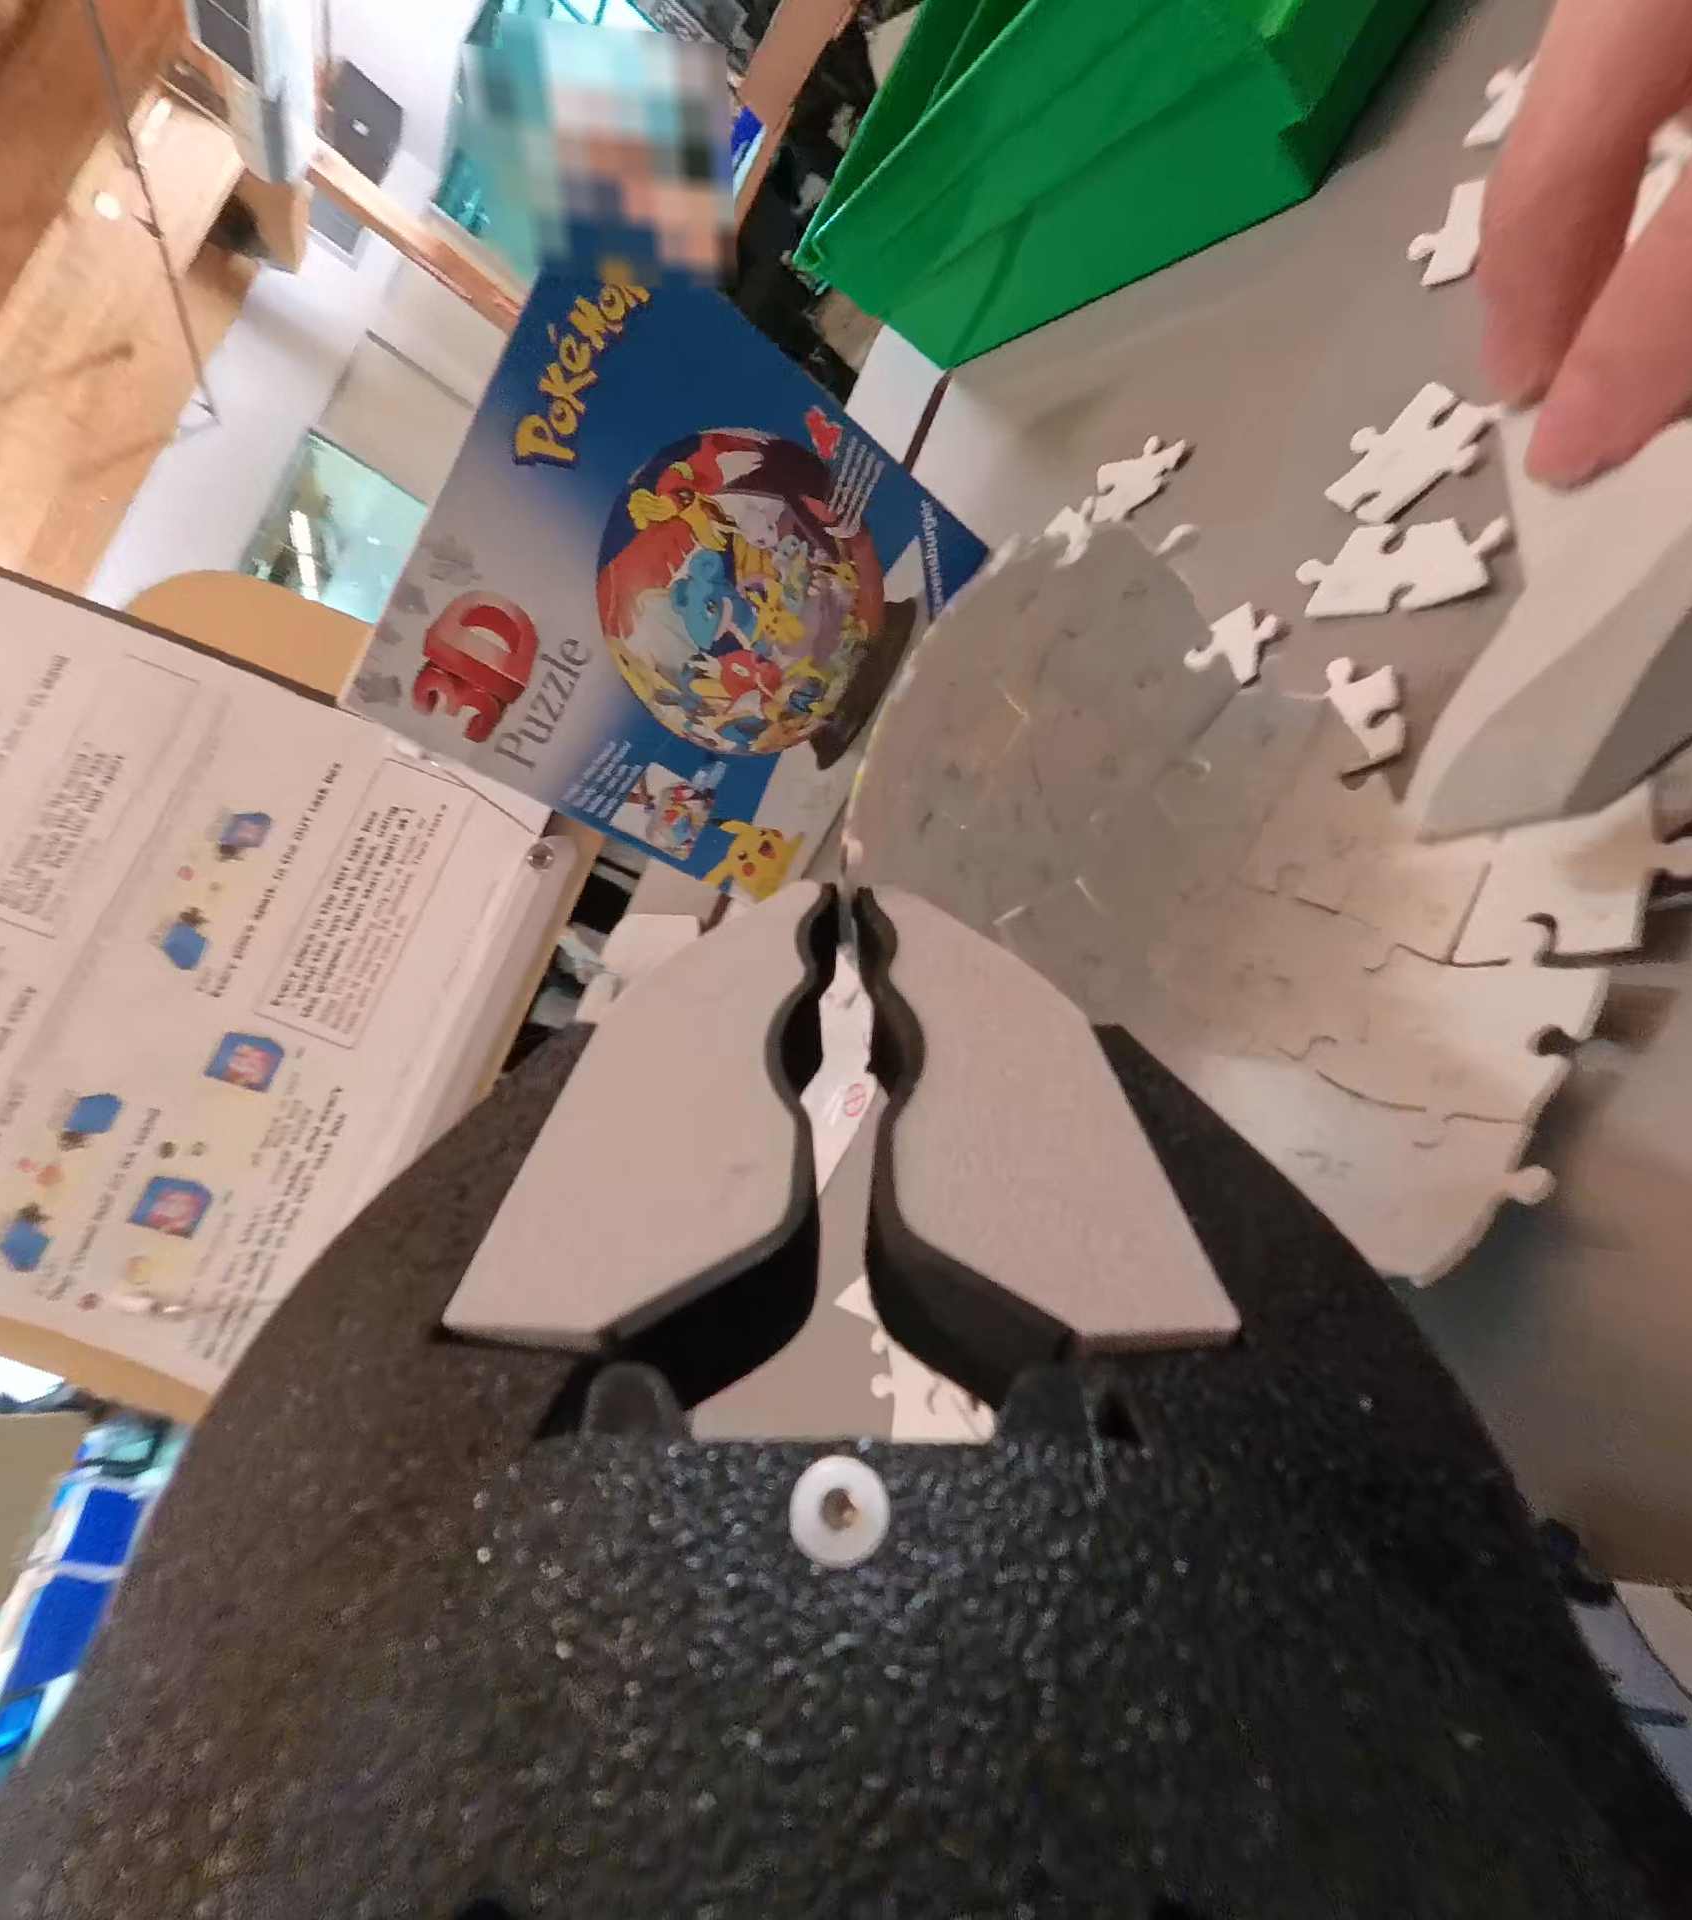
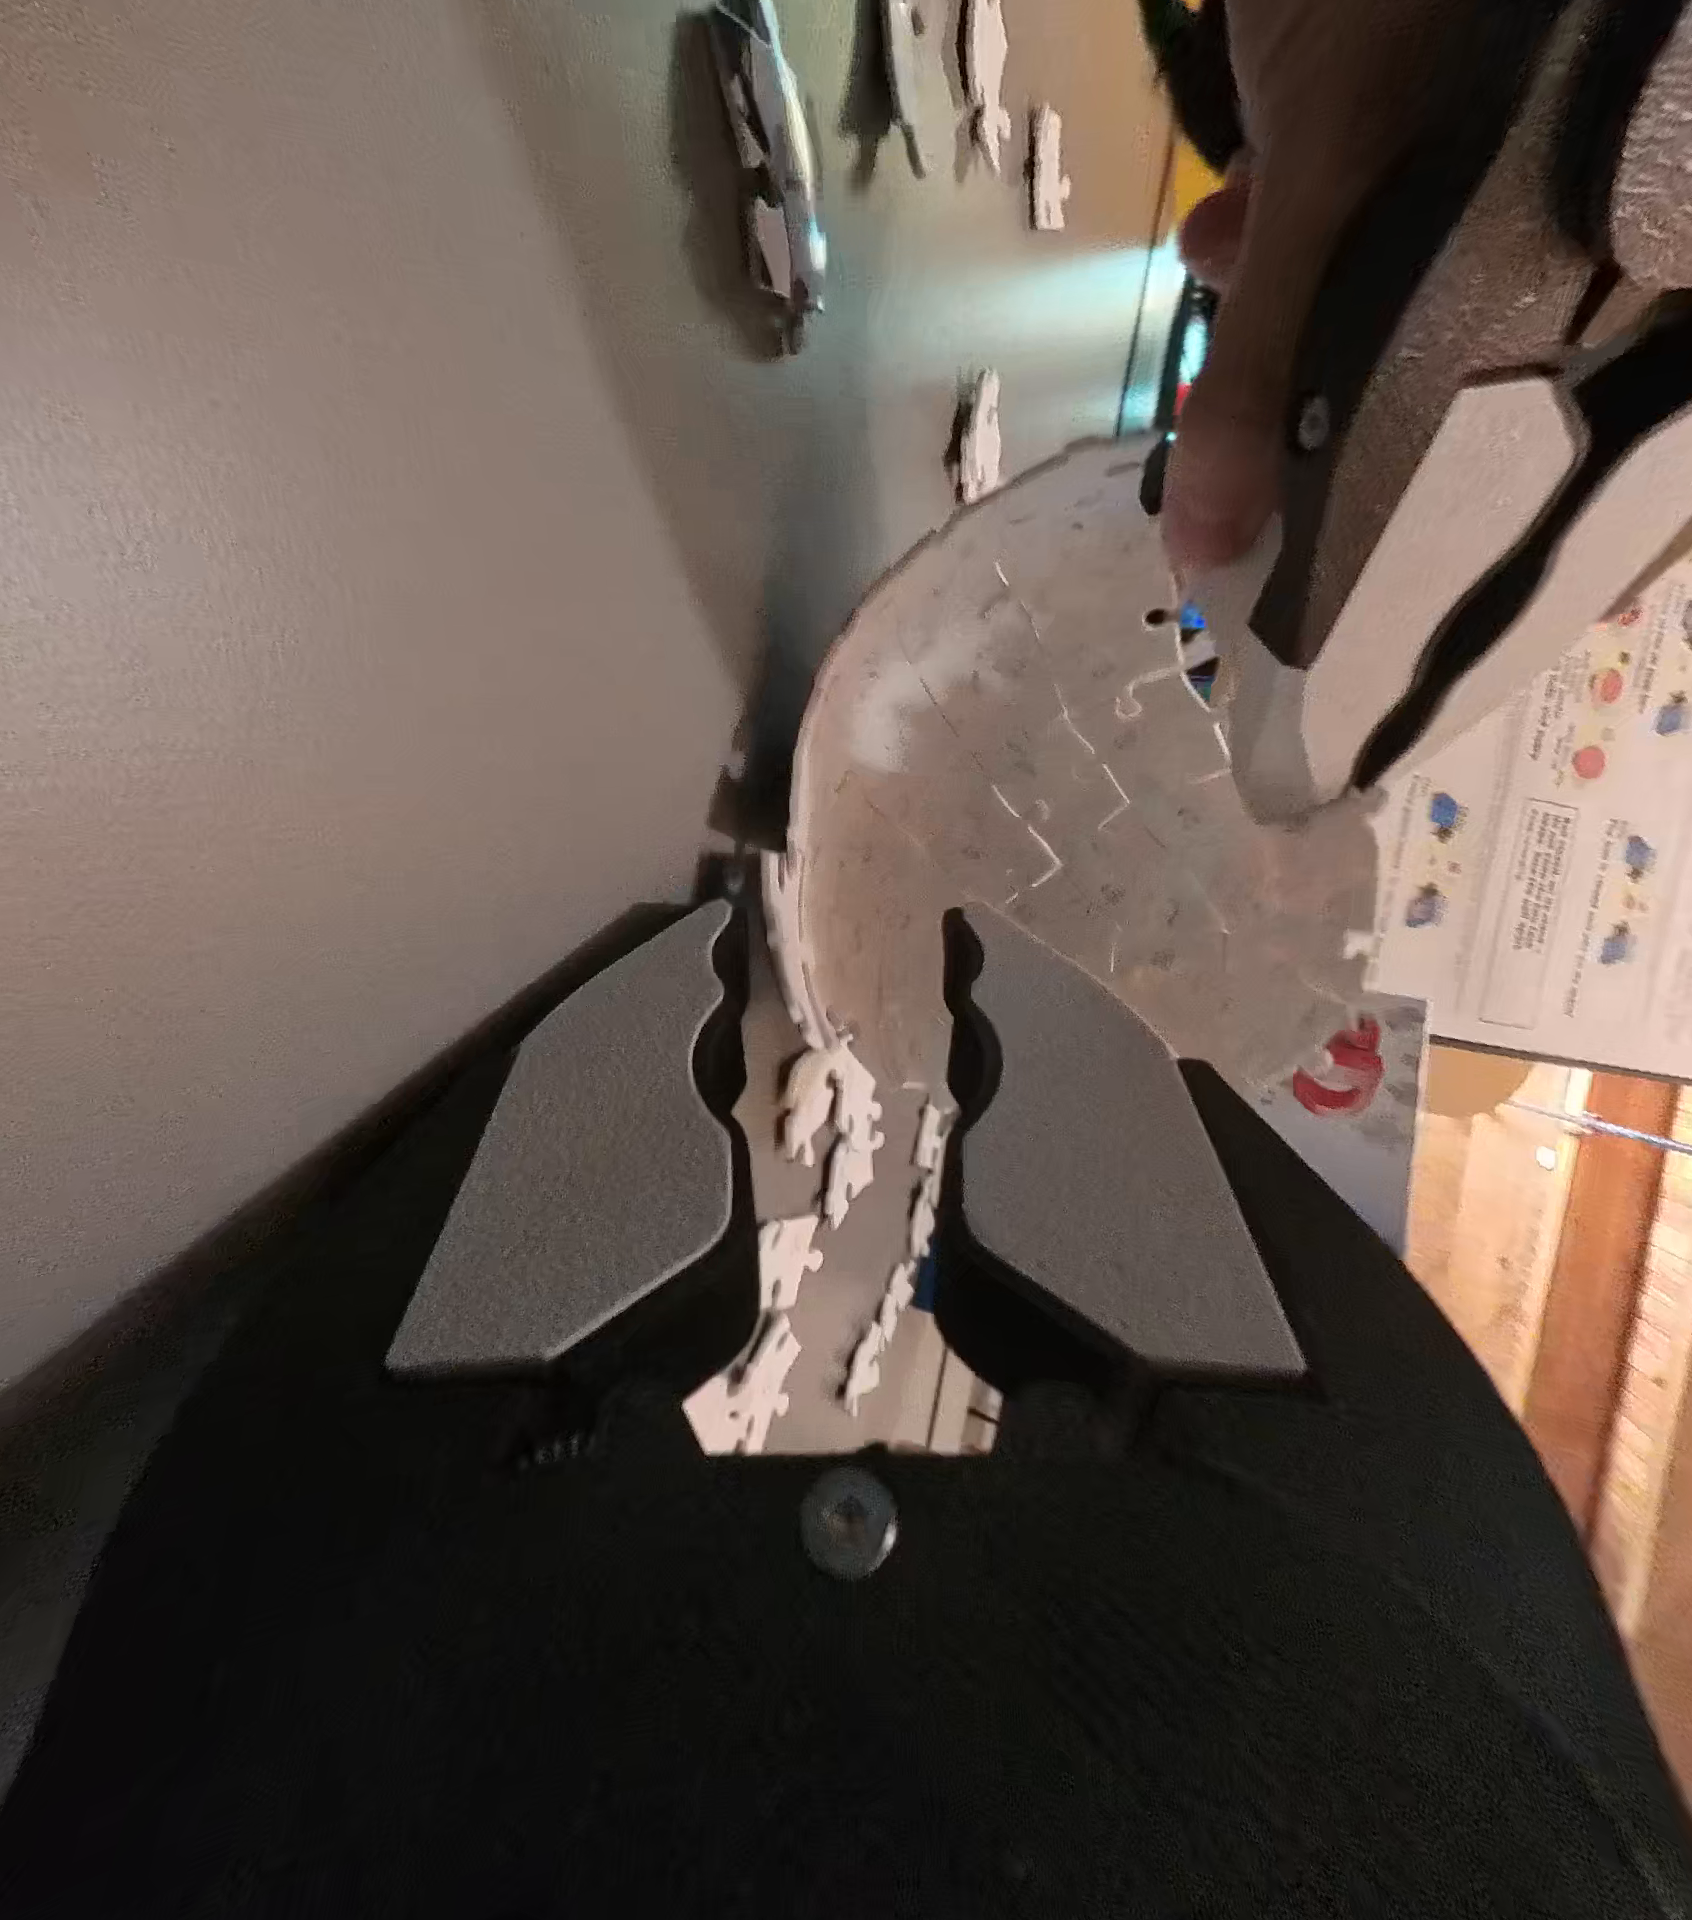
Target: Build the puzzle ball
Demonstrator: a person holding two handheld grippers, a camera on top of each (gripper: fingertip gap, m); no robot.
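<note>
- your half-built puzzle ball point(image 1: 1185, 831) is a curved shell, held up above the grey table point(image 1: 1237, 343) between both grippers; its hollow white side faces the cameras and the arc runs from one gripper to the other.
- your left gripper point(image 1: 847, 904) is pressed together and pinches one rim of the shell at the tips.
- your right gripper point(image 2: 842, 925) grips the opposite rim between its fingers.
- the free edges are jagged, with knobs and notches.
- loose white pieces point(image 1: 1403, 571) lie near on the table; the puzzle box point(image 1: 676, 623) and green bag point(image 1: 1081, 156) stand behind.
</note>
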